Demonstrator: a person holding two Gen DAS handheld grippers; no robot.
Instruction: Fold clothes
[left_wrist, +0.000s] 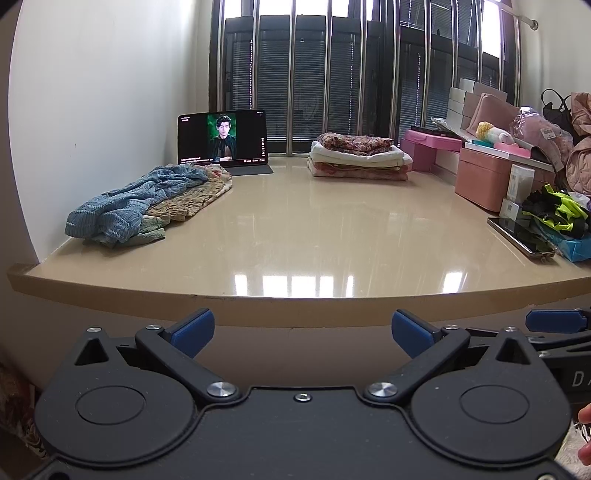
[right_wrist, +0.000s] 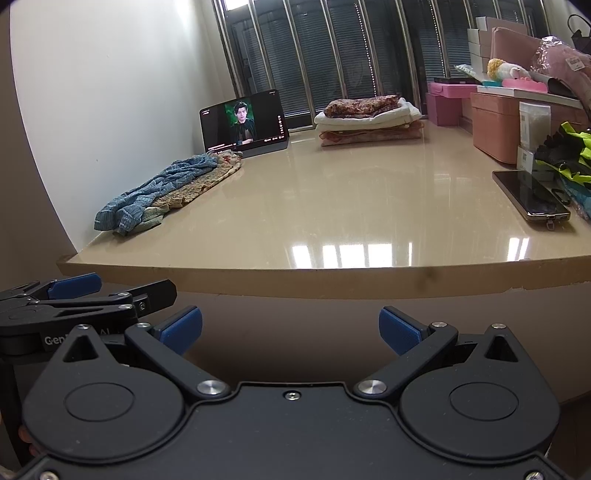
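Blue garment (left_wrist: 122, 206): there it is, crumpled at the left of the frame, lying on top of a beige knitted piece (left_wrist: 195, 199) near the wall, on the glossy tan counter (left_wrist: 295, 236).
Tablet (left_wrist: 222, 138): just behind the heap, propped upright with its screen lit, upper left of centre.
Left gripper (left_wrist: 302, 329): low at the bottom of its own view, below the counter's front edge, blue fingertips (left_wrist: 194, 330) spread wide with nothing between them.
Folded stack (left_wrist: 360, 157): centre back by the window bars, a dark patterned piece on top, white and pinkish layers under it, well apart from the loose heap.
Right gripper (right_wrist: 290, 329): also below the counter edge, just beside the left one, fingers splayed wide and empty.
Pink boxes (left_wrist: 480, 177): right of the stack, piled along the right side with a yellow-and-white soft toy (left_wrist: 493, 133) above.
Phone (right_wrist: 532, 195): flat and dark-screened at the right of the counter, beside a black and neon-yellow item (right_wrist: 569, 151).
Fingers of a hand (left_wrist: 585, 435): just peeking in at the lower right edge of the left view.
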